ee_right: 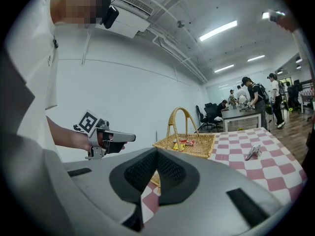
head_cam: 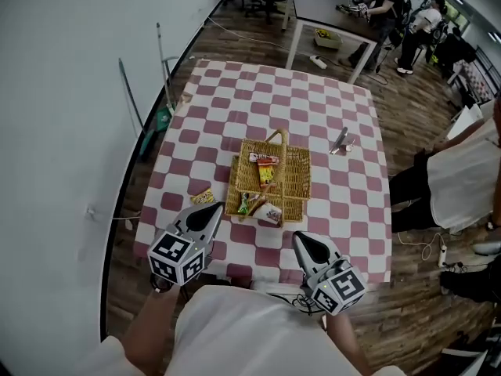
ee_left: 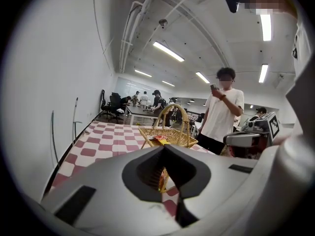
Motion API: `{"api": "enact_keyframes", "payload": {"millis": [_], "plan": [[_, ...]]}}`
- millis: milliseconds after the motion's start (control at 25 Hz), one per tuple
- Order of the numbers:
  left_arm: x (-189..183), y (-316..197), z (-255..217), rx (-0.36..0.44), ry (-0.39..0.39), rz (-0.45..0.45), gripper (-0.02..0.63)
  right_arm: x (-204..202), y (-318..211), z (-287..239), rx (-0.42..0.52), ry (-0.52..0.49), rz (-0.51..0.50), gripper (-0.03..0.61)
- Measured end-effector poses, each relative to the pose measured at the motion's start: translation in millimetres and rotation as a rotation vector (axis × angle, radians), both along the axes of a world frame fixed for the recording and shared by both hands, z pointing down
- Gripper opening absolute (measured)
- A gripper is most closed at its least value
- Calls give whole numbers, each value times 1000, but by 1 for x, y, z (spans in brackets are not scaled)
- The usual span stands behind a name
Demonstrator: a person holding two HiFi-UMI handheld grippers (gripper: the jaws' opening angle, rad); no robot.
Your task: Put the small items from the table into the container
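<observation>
Mostly done, I'd say. Left gripper [head_cam: 210, 211] is closed with nothing in it, tip over the near part of the checked table [head_cam: 235, 92]. Right gripper [head_cam: 304, 244] is also closed and empty, level with it on the other side. A yellow packet [head_cam: 203, 197] lies on the cloth just past the left tip, near the basket [head_cam: 293, 175] but outside its left wall. The basket sits mid-table ahead of both grippers and holds several packets: red, yellow, green, one white. A small metal piece [head_cam: 339, 140] lies beyond it to the right, well apart from the right gripper. Two items left by my count, and the yellow packet is the closest pick for the left.
</observation>
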State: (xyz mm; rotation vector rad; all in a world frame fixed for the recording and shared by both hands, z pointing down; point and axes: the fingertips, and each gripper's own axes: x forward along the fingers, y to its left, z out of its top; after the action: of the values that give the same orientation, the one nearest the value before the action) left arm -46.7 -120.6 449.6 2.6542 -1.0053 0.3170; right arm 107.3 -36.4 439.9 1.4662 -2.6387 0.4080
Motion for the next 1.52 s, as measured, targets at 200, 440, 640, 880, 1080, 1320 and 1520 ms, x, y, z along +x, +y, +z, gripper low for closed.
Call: {"api": "enact_keyframes", "payload": {"millis": [200, 440, 640, 880, 1080, 1320, 1520], "plan": [[2, 0, -1, -5, 32, 16, -3, -1, -4, 0, -1, 1, 0, 0], [-2, -6, -1, -3, 41, 10, 3, -1, -8, 0, -1, 0, 1, 0], [-10, -10, 13, -14, -6, -2, 2, -3, -11, 2, -9, 2, -1, 0], [-32, -10, 46, -82, -27, -31, -2, -14, -17, 8, -25, 3, -26, 0], [-57, -12, 82, -126, -94, -84, -3, -34, -24, 18, -48, 12, -73, 0], [-77, -16, 125, -152, -190, -79, 2, -68, -30, 36, -81, 29, -153, 0], [-83, -23, 146, -161, -237, -84, 18, -90, -33, 45, -97, 42, -206, 0]]}}
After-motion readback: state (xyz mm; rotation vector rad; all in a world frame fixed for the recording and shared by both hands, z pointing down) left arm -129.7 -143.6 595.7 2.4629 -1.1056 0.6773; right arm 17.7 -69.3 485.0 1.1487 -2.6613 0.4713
